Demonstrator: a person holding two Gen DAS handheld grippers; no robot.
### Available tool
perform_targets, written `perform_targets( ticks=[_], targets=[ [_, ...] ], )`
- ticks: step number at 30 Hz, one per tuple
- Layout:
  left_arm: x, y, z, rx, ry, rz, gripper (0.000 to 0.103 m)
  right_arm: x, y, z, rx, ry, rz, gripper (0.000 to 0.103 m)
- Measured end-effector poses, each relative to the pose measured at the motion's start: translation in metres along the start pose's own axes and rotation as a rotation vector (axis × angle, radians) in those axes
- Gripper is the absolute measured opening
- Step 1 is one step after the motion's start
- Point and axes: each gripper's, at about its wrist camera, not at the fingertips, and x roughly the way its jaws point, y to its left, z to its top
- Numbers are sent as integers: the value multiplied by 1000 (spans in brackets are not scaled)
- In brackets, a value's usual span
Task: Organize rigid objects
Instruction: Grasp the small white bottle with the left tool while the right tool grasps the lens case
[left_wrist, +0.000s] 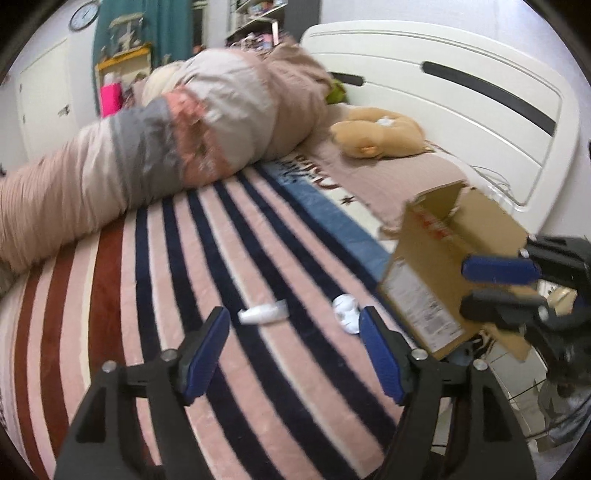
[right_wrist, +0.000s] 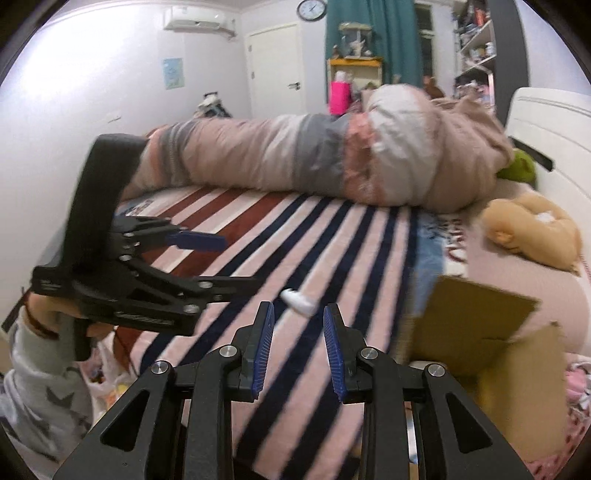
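Two small white objects lie on the striped blanket: an oblong one and a rounder one. My left gripper is open and empty, hovering just short of them with its jaws wide apart. A cardboard box stands tilted at the bed's right edge. My right gripper is open and empty, above the blanket. One white object lies just beyond its tips. The box shows at its right. The left gripper also shows at the left of the right wrist view.
A rolled duvet lies across the far side of the bed. A tan plush toy rests near the white headboard. A green toy sits by the duvet. The bed's edge drops off at the right.
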Motion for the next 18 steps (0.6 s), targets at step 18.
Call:
perform_targets(
  ticks=[18],
  targets=[
    [132,46,-33,-128,129,-115,77,150,-14,-59,68,216,-277,36]
  ],
)
